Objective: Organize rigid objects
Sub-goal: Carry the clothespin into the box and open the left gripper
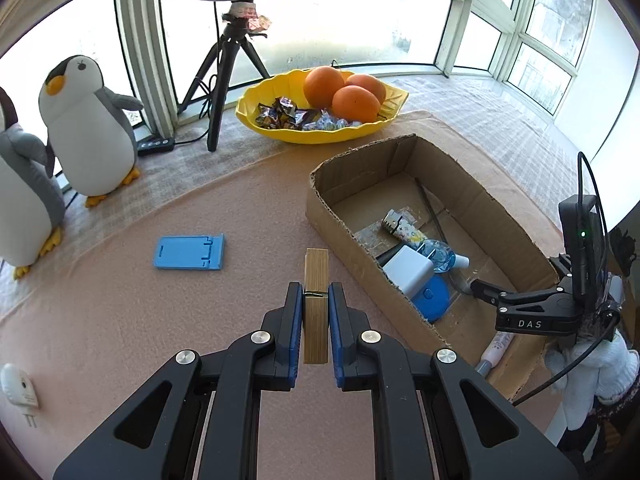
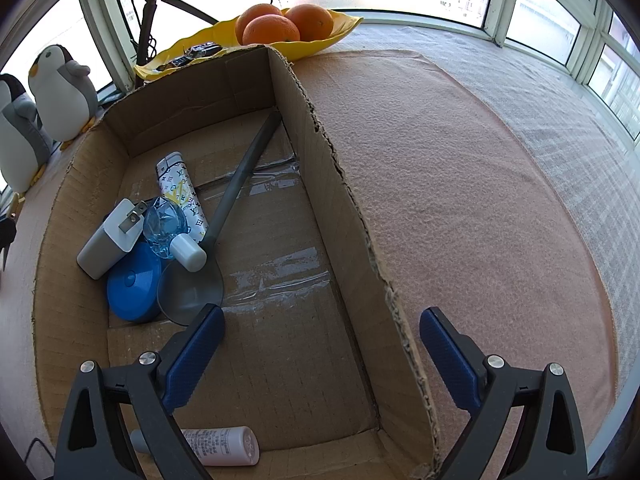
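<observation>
my left claw point(image 1: 316, 292) grips a wooden block point(image 1: 316, 280); right claw point(image 2: 320, 336) gapes astride the cardboard box point(image 2: 340, 168) wall, which the block could snag.

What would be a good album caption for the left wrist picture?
Left gripper clamps a slim tan wooden block above the pink mat, beside an open brown cardboard box.

box point(image 2: 352, 200) right half clear, clutter point(image 2: 152, 240) left, wall btwn
</observation>
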Tool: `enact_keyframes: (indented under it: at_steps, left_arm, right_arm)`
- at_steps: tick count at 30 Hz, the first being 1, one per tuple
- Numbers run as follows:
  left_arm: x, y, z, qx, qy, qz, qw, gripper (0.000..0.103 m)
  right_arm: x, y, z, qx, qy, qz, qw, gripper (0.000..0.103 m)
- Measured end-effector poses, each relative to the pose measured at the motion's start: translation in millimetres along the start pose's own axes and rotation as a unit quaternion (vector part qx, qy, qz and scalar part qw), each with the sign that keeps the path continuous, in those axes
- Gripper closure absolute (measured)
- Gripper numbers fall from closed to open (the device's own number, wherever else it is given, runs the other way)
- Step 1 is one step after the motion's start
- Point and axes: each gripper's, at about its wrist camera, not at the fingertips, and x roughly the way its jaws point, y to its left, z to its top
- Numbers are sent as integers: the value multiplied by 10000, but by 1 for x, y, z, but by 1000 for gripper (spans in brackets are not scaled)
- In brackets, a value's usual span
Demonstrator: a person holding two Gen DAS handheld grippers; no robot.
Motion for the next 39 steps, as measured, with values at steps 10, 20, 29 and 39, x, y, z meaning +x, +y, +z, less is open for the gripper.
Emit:
enact_keyframes:
  at_steps: [10,20,29,39]
  left_arm:
    - [-6,-34,30,156,-291,-324,9989,92]
    - [7,-57,42,157,-271,-427,9986,92]
    - [27,-67,47,175,-110,-347,9992,92]
    - [50,-72,47,259,176,-191,9993,92]
  right_arm:
    - [0,0,0,1,-2,0,10000,7]
    - [0,0,0,3,-3,-2,10000,7]
    - [1,0,0,4,-1,-3,10000,7]
    - [1,0,0,5,-4,-2,10000,6]
